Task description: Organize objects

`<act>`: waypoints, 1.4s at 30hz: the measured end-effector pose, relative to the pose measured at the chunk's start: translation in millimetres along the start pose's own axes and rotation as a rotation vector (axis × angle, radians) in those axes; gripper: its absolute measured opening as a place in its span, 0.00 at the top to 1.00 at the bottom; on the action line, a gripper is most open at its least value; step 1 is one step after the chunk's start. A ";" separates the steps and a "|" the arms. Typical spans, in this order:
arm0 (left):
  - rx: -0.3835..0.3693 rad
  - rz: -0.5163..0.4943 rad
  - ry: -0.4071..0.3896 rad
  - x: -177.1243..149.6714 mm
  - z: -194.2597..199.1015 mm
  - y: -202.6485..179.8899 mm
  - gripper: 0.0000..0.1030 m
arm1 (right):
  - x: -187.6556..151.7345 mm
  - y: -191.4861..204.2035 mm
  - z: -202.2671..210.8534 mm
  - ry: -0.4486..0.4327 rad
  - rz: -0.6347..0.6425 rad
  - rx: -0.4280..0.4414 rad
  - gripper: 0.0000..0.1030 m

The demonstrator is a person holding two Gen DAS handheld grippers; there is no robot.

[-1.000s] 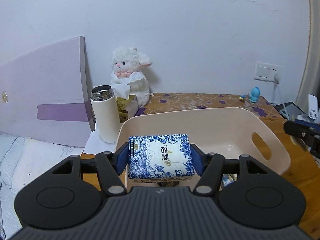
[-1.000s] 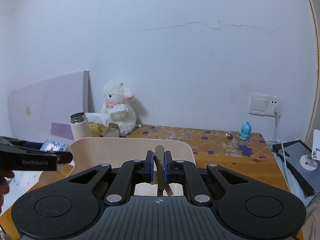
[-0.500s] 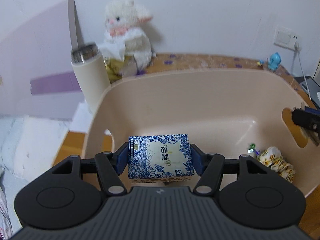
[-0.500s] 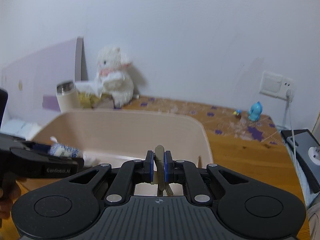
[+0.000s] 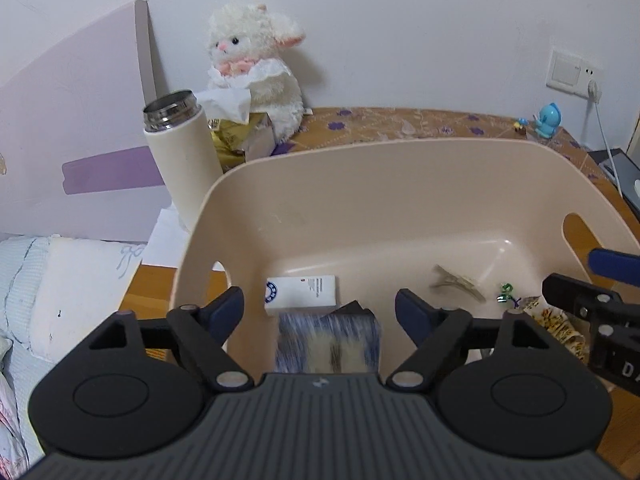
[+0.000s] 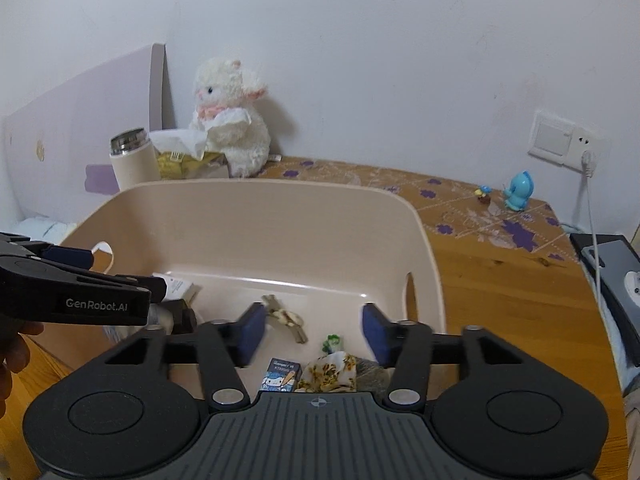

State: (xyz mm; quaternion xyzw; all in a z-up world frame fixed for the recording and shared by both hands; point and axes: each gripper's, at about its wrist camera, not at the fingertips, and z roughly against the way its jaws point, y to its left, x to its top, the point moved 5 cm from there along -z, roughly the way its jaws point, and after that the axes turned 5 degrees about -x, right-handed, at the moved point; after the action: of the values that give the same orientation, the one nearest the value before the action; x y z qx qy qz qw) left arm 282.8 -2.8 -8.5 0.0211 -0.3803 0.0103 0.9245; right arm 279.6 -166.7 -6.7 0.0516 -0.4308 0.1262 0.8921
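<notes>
A beige plastic bin stands on the wooden table. My left gripper is open above the bin's near left side; the blue-and-white tissue pack is blurred just below it, free of the pads. My right gripper is open over the bin's near right side. The olive hair clip lies on the bin floor. A white box, a floral cloth, a small blue card box and a green trinket also lie in the bin.
A white thermos, a tissue box and a white plush lamb stand behind the bin on the left. A blue figurine stands by the wall socket. A bed lies to the left, a dark device to the right.
My left gripper opened and let go of the tissue pack, which drops into the bin. My right gripper opened and let go of the hair clip, which now lies on the bin floor.
</notes>
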 end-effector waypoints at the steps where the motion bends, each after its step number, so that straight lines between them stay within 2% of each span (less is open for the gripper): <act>1: 0.002 -0.001 -0.006 1.0 2.8 0.6 0.14 | 0.9 -1.7 3.8 -0.005 -0.007 -0.001 0.36; 7: -0.001 -0.012 -0.056 1.4 26.4 1.7 0.12 | 0.9 -7.6 27.3 -0.035 -0.027 -0.005 0.25; 20: -0.013 -0.015 -0.163 -16.2 84.8 1.2 0.12 | -17.8 -10.8 81.2 -0.071 -0.063 0.018 0.21; 24: -0.024 -0.008 -0.189 -25.7 105.4 2.0 0.12 | -22.3 -6.9 101.0 -0.103 -0.055 0.010 0.14; 27: -0.031 -0.005 -0.210 -34.3 119.8 2.3 0.12 | -26.5 -2.9 112.8 -0.116 -0.037 0.006 0.13; 35: -0.050 0.033 -0.241 -54.9 147.3 7.0 0.12 | -44.2 -0.6 139.3 -0.121 -0.045 -0.001 0.11; 42: -0.058 0.018 -0.264 -76.8 171.7 4.8 0.12 | -60.1 6.7 162.4 -0.131 -0.022 -0.009 0.08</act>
State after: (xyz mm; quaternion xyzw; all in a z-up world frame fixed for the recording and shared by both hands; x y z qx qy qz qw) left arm 107.5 -6.2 59.5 -0.0079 -0.4990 0.0045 0.8666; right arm 119.2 -203.8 47.4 0.0607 -0.4883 0.1109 0.8635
